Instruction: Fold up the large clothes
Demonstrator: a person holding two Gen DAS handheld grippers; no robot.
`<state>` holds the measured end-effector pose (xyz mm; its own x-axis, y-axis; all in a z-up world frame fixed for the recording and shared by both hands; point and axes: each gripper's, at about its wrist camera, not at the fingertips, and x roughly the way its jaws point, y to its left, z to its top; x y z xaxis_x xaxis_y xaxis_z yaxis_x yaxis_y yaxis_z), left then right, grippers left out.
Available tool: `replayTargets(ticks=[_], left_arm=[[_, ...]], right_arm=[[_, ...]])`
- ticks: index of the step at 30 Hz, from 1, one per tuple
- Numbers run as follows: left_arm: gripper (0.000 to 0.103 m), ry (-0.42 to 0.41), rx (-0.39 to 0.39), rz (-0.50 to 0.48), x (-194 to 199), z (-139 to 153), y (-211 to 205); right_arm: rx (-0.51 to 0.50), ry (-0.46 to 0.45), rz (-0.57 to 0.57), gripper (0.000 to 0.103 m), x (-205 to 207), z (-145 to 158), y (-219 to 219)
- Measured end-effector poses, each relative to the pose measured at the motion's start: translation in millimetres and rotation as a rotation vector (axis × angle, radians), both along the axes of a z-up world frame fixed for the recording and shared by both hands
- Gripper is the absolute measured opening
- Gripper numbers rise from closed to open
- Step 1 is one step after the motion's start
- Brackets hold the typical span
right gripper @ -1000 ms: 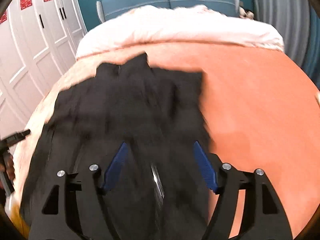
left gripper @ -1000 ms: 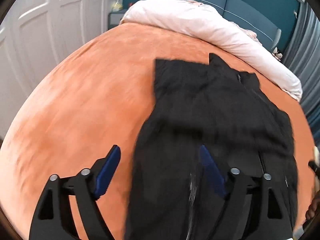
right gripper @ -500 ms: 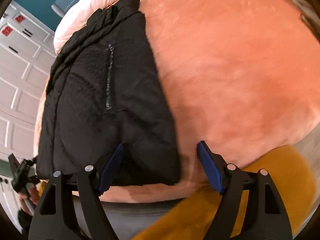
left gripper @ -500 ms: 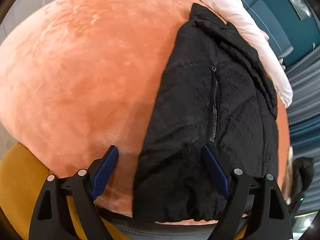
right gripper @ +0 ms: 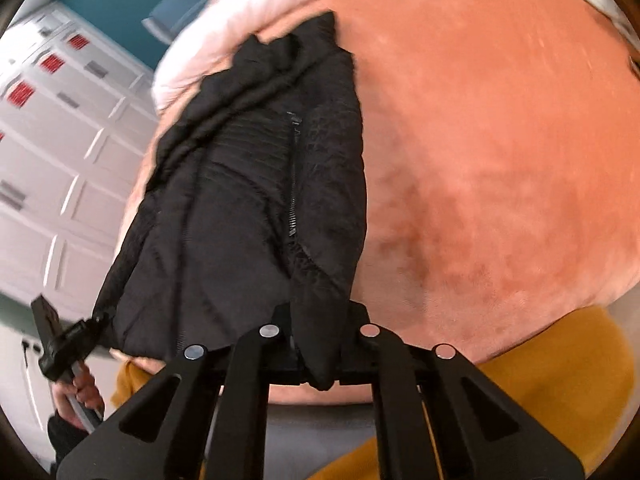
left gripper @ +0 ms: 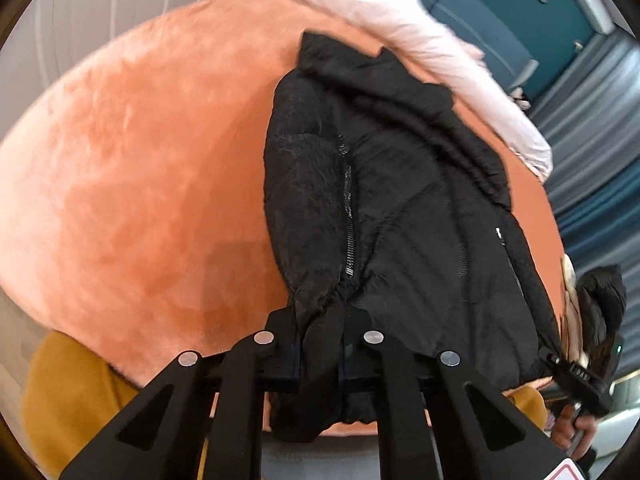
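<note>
The puffy black zip-up jacket (left gripper: pixel 400 208) lies on the orange velvety bed (left gripper: pixel 140 180). Left tongs (left gripper: pixel 320 344) and right tongs (right gripper: pixel 320 340) both pinch its near hem corners. It looks soft, bulky and light, probably slippery, so hem corners seem the smart grab.

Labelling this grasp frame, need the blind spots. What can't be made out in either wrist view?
- Left wrist: left claw pads, buried in bunched black jacket hem.
- Right wrist: right claw pads likewise; only cloth shows between the fingers.
- Both views: jacket's underside and sleeves, hidden by its own folded body.
- Left wrist: pink duvet smeared by blur.
- Right wrist: orange bedspread far edge, cut by the fisheye rim.
</note>
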<state>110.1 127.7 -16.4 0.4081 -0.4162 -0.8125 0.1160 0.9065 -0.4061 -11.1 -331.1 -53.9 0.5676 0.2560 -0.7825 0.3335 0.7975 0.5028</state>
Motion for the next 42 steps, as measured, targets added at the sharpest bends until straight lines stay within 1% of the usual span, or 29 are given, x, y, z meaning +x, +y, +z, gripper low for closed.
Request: replayTargets(ticks=[1,3,6,7,8,10,11,13,14,15,16,18,19,20,22,23,24,25,26,28,29,31,32,34,35,37,38,40,42], left_arm=[[0.008,-0.016,-0.005,-0.023,-8,13,1],[0.008,-0.034,0.006,-0.063,-23,28,3],[0.007,-0.024,0.027,-0.132,-63,47,11],[0.007,-0.008,0.037,-0.155,-78,49,14],[0.007,0.036,0.053,-0.18,-103,51,20],[0.007,0.099,0.061,-0.203,-134,51,29],[0.007,0.144,0.062,-0.203,-154,50,35],[0.007,0.189,0.046,-0.173,-175,49,44],[0.008,0.2,0.028,-0.15,-179,50,48],[0.007,0.188,0.02,-0.138,-178,54,48],[0.007,0.154,-0.001,-0.132,-169,62,46],[0.008,0.089,-0.013,-0.136,-145,76,40],[0.008,0.042,-0.027,-0.139,-133,86,37],[0.008,-0.019,-0.052,-0.14,-110,99,35],[0.008,-0.105,-0.073,-0.133,-81,117,32],[0.008,-0.156,-0.08,-0.12,-58,127,29],[0.009,-0.185,-0.085,-0.109,-38,133,26],[0.01,-0.201,-0.093,-0.103,-24,135,23],[0.01,-0.213,-0.103,-0.087,0,133,20],[0.011,-0.209,-0.108,-0.067,36,121,11],[0.011,-0.194,-0.103,-0.035,56,111,6],[0.014,-0.158,-0.112,0.011,86,91,-1],[0.019,-0.137,-0.125,0.052,102,77,-2],[0.02,-0.081,-0.176,0.133,127,50,0],[0.02,-0.06,-0.192,0.16,134,42,3],[0.02,-0.038,-0.189,0.181,140,38,5],[0.02,-0.037,-0.187,0.184,143,40,5],[0.023,-0.047,-0.192,0.185,141,50,9],[0.029,-0.068,-0.228,0.18,138,62,15]], right_arm=[[-0.01,-0.002,0.034,0.007,-4,10,3],[-0.056,0.011,0.099,0.007,-14,22,9],[-0.097,0.09,0.215,0.007,-46,33,19],[-0.106,0.142,0.265,0.007,-63,33,25],[-0.102,0.18,0.298,0.007,-76,32,29],[-0.074,0.266,0.365,0.007,-109,33,40],[-0.054,0.292,0.385,0.007,-122,35,46],[-0.03,0.317,0.393,0.007,-138,37,52],[-0.009,0.302,0.382,0.007,-140,41,53],[-0.007,0.28,0.375,0.007,-136,46,52],[-0.017,0.226,0.361,0.007,-123,58,47],[-0.021,0.123,0.321,0.007,-99,79,35],[-0.012,0.034,0.278,0.007,-78,97,22],[0.002,-0.025,0.247,0.007,-67,107,13],[0.036,-0.138,0.182,0.008,-37,124,-8],[0.056,-0.189,0.151,0.008,-20,130,-18],[0.073,-0.225,0.124,0.009,-4,133,-27],[0.094,-0.261,0.091,0.009,16,133,-36],[0.122,-0.289,0.061,0.01,37,128,-44],[0.162,-0.298,0.021,0.011,63,114,-51],[0.187,-0.297,-0.001,0.013,85,103,-54],[0.176,-0.297,-0.036,0.014,102,87,-61],[0.182,-0.295,-0.053,0.014,106,81,-65],[0.238,-0.307,-0.12,0.018,114,65,-70],[0.297,-0.333,-0.164,0.023,114,55,-73],[0.317,-0.367,-0.213,0.033,104,52,-79],[0.304,-0.388,-0.243,0.041,99,55,-83],[0.307,-0.43,-0.279,0.043,88,62,-95],[0.275,-0.435,-0.294,0.043,80,68,-102]])
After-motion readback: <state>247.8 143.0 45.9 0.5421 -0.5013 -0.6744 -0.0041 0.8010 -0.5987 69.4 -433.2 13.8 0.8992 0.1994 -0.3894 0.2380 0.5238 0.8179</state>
